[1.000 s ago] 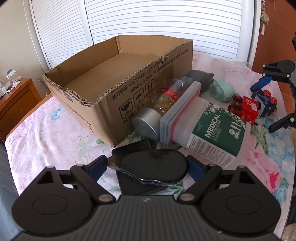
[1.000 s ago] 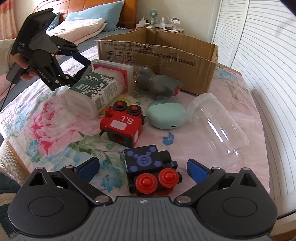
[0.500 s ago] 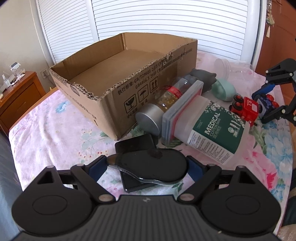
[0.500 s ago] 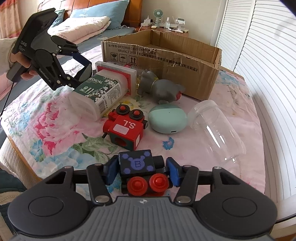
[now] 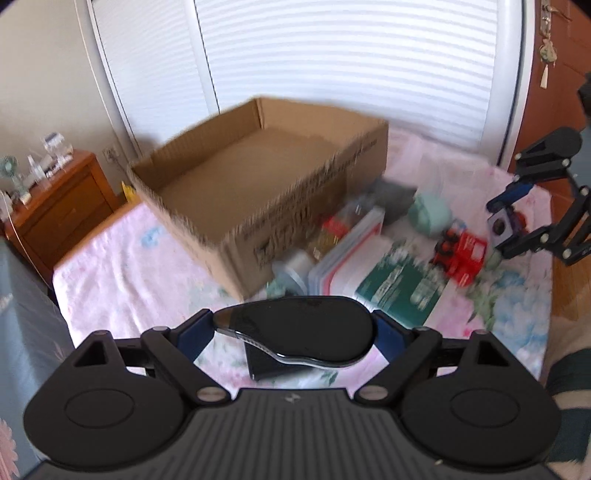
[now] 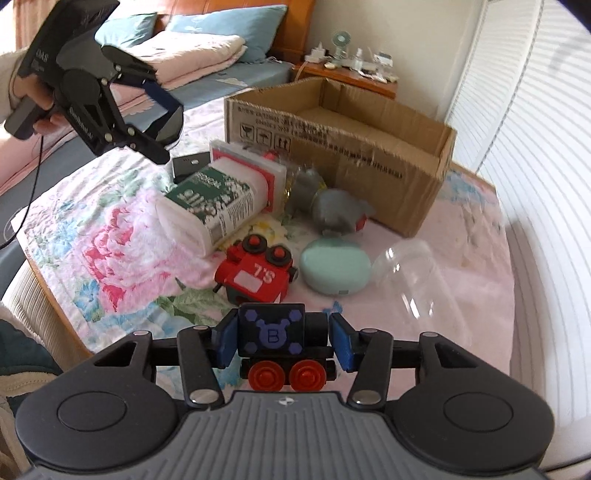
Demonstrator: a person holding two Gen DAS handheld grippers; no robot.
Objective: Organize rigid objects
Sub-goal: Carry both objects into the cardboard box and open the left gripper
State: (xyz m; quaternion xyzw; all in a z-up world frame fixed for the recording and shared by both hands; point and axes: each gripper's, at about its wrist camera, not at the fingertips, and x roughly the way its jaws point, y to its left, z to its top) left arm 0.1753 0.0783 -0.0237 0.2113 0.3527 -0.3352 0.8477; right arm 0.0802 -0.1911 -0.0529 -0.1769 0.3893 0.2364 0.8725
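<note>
Grip: my left gripper (image 5: 293, 328) clamped on black case (image 5: 295, 325), raised over the bed near the box's (image 5: 258, 177) corner | my right gripper (image 6: 282, 339) clamped on blue train (image 6: 273, 332), lifted near the red train (image 6: 256, 275) | box far, open, with bottle (image 6: 212, 199) and mint case (image 6: 334, 264) lying beside it

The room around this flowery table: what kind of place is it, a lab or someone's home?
Most likely a home bedroom. A bed with blue pillows and a folded pink quilt stands behind the table, and a wooden nightstand carries a small fan and clutter.
</note>
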